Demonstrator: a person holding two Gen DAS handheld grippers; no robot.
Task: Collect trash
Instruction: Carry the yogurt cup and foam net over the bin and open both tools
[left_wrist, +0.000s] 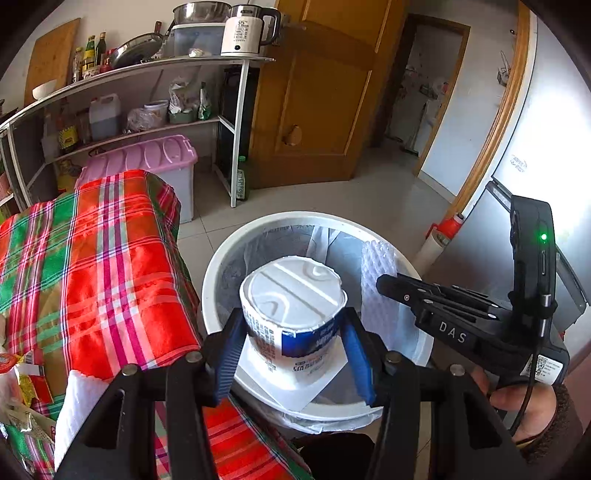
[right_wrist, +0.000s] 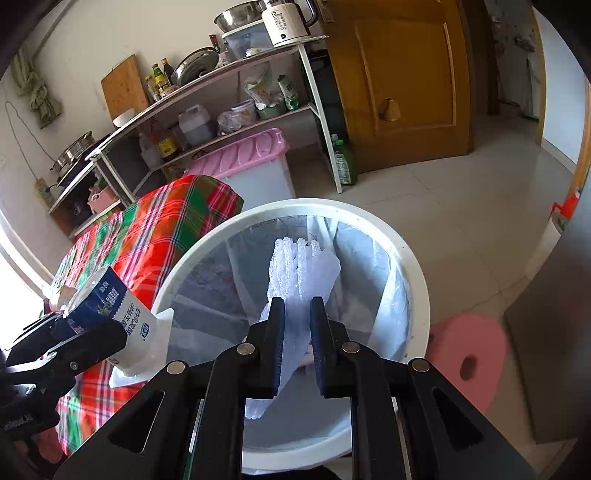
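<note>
Two hand-held grippers over the white bin (right_wrist: 417, 266), beside the plaid table (left_wrist: 92, 258), clamp cup (left_wrist: 291, 314) and foam (right_wrist: 303, 273).

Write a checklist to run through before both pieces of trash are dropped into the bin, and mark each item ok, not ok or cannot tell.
1. Left gripper holds the yogurt cup firmly between its pads: ok.
2. Right gripper is shut on the foam net: ok.
3. Cup is over the bin opening, not the tablecloth: ok.
4. Foam net hangs over the bin opening: ok.
5. Bin has a liner bag in place: ok.
6. Room left at the bottom of the bin: cannot tell, the held items hide much of it.
</note>
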